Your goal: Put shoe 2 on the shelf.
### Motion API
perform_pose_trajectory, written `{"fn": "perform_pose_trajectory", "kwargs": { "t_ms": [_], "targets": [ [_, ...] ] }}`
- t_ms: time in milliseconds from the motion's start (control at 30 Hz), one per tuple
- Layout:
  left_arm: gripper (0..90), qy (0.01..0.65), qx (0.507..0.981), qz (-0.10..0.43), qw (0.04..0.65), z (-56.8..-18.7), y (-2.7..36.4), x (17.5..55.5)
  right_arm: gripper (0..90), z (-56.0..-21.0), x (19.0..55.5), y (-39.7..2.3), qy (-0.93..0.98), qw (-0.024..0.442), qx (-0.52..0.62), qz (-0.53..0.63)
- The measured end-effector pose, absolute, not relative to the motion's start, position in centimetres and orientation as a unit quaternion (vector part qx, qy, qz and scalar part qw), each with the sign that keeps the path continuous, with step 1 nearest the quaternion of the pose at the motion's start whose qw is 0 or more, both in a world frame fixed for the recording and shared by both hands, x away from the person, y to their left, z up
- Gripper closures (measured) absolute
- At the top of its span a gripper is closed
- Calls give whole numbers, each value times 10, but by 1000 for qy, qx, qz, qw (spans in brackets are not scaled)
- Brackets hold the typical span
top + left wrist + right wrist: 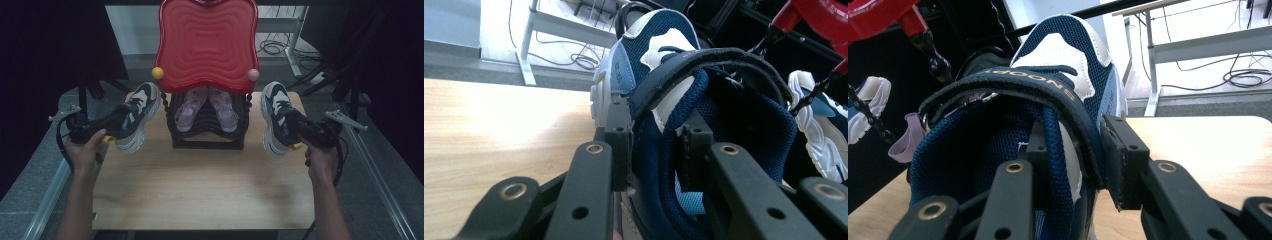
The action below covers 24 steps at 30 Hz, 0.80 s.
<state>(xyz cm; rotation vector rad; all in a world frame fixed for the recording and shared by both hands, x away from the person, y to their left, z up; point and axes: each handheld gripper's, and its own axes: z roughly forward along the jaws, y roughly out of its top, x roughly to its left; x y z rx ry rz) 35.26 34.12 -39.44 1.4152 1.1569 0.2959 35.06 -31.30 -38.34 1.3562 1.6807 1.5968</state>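
Observation:
Two navy, white and light-blue sneakers flank a black rack. The left sneaker [137, 112] [659, 30] is held by my left gripper [120, 122] [654, 145], shut on its side wall, one jaw inside the opening and one outside. The right sneaker [275, 117] [1068, 55] is held the same way by my right gripper [294, 129] [1078, 155], shut on its strap-side wall. Both toes point away from me. In each gripper view the other sneaker [819, 135] [868, 110] shows past the rack.
The black rack [207, 140] stands mid-table, with a pair of lilac sandals [207, 112] [905, 142] inside. A red wavy board [207, 45] with a yellow ball [158, 73] and a pink ball [253, 75] tops it. The wooden table [200, 190] lies bare in front.

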Motion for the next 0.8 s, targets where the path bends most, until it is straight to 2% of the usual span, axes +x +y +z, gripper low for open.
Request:
{"fn": "perform_pose_trajectory", "kwargs": {
  "t_ms": [800],
  "targets": [
    [729, 502, 594, 145, 612, -382, 343, 362, 688, -360, 374, -312, 604, 232, 500, 575]
  ]
}}
